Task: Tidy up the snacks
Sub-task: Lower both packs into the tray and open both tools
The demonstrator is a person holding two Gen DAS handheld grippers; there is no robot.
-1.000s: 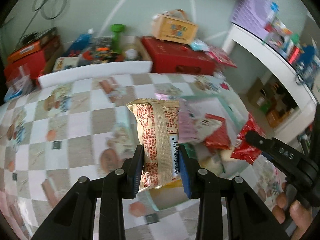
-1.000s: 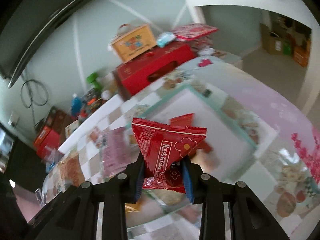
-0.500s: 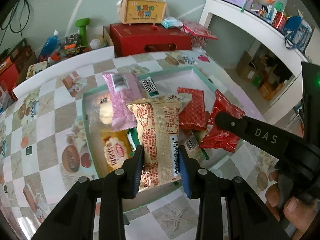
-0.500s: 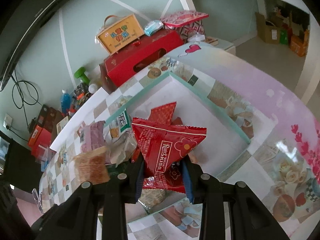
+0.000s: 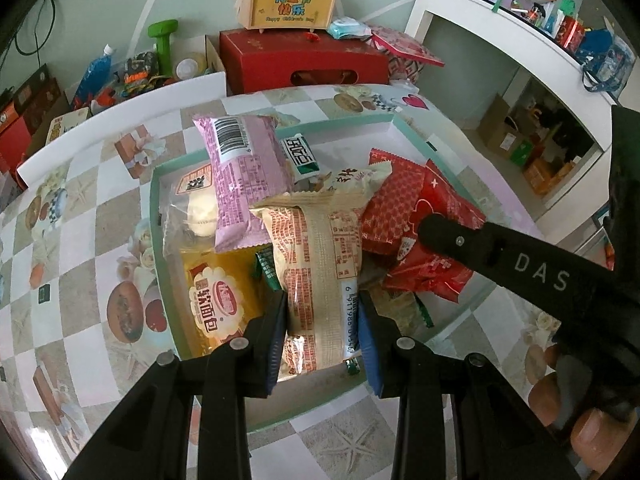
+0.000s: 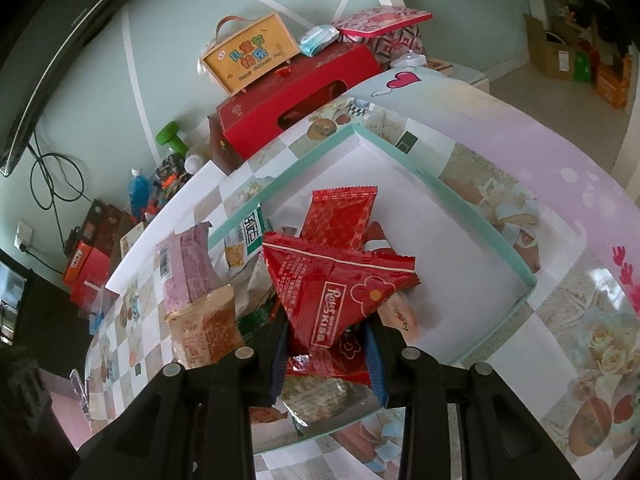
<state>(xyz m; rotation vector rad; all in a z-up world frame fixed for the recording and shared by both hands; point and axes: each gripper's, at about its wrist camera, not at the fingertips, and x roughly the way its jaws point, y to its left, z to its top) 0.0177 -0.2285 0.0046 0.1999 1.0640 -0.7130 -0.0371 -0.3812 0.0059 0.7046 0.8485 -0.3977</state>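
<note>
My left gripper (image 5: 322,340) is shut on a beige snack packet (image 5: 316,264) with red print, held over the teal-rimmed tray (image 5: 156,240). My right gripper (image 6: 326,354) is shut on a red snack packet (image 6: 336,288), held over the same tray (image 6: 492,232). The tray holds several snacks: a pink packet (image 5: 244,176), a yellow bread packet (image 5: 218,292), a flat red packet (image 6: 340,212) and a white-and-green packet (image 6: 244,240). The right gripper's arm (image 5: 520,264) shows at the right of the left wrist view, over red packets (image 5: 432,216).
The tray sits on a checkered tablecloth (image 5: 80,240). Behind the table stand a red box (image 5: 304,60) with a yellow gift box (image 5: 290,0) on it, a green dumbbell (image 5: 164,44) and clutter. A white shelf (image 5: 520,40) is at the right.
Both grippers have moved closer to the tray and lower over it, each still holding its packet. The tray now fills the middle of both views.
</note>
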